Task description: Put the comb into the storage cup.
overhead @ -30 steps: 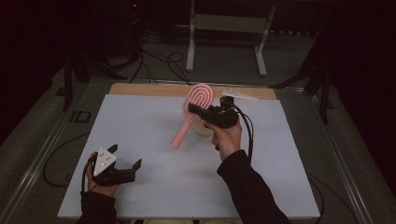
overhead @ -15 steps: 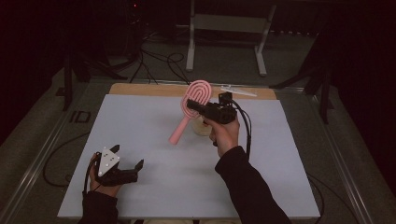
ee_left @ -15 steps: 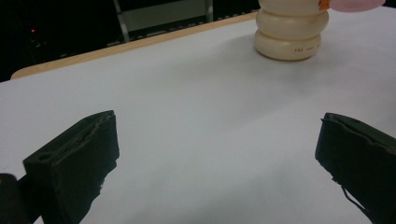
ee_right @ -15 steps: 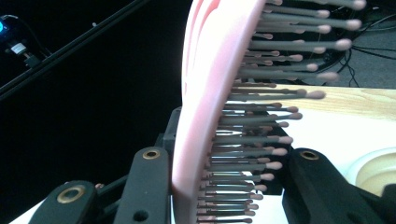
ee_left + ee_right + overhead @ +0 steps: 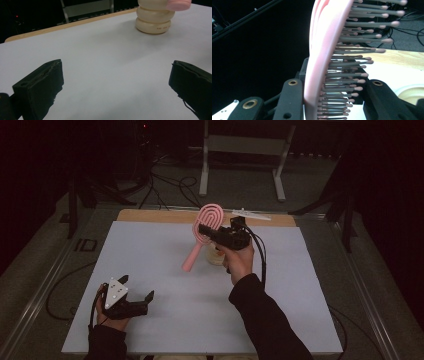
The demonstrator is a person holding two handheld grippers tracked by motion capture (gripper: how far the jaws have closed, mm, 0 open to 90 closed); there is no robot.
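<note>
The pink plastic hairbrush with an oval slotted head and grey bristles point(image 5: 206, 231) is held in the air by the right gripper point(image 5: 204, 230), whose jaws are closed on the head of the brush; in the right gripper view the pink back of the head point(image 5: 322, 50) stands upright between the two black jaws with the bristles pointing toward the right-hand jaw. From above, the brush handle slants down and toward the person's left, its tip hanging over the white tabletop point(image 5: 165, 260) without clearly touching it. Just beneath the right hand point(image 5: 239, 261) stands a cream-coloured ribbed round container point(image 5: 216, 257), partly covered by the hand and gripper; the left gripper view shows its stacked rounded rings point(image 5: 154, 18) with its top cut off by the frame edge. The left gripper point(image 5: 142, 299) rests low near the front left corner of the tabletop, jaws spread wide with nothing between them, well apart from the brush. Between the two grippers the white surface lies bare, and a strip of pale wood point(image 5: 150, 216) shows along the far edge. The dark floor beyond, with its cables point(image 5: 170, 185) and a grey metal stand point(image 5: 240, 150), is hard to make out.
</note>
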